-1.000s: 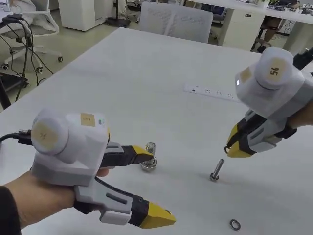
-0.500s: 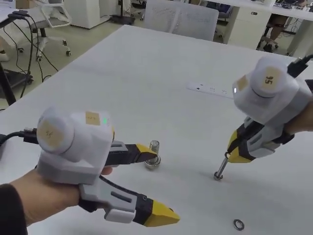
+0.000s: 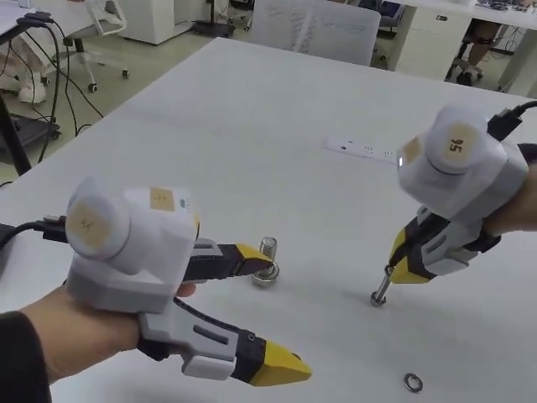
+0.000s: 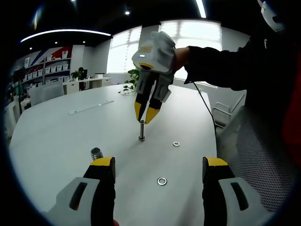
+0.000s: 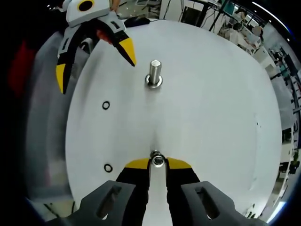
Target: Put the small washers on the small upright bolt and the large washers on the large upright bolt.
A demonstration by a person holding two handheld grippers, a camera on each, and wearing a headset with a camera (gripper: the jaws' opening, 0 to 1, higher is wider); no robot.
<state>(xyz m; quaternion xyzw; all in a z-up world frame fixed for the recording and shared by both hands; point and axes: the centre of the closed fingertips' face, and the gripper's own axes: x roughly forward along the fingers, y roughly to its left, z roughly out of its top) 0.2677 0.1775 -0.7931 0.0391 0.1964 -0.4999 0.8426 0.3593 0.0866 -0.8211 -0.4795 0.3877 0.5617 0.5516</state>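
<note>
Right tongs (image 3: pixel 394 270) lowered (washer (image 5: pixel 157 160) pinched), atop bolt (image 3: pixel 381 290)

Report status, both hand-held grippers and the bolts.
Left hand-held gripper open beside large bolt. Right hand-held gripper shut on washer atop small bolt. Two loose washers on table.

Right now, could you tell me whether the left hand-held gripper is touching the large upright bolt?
Apart. The right gripper view shows a strip of bare table between the nearest yellow tip of the left hand-held gripper and the large upright bolt.
</note>
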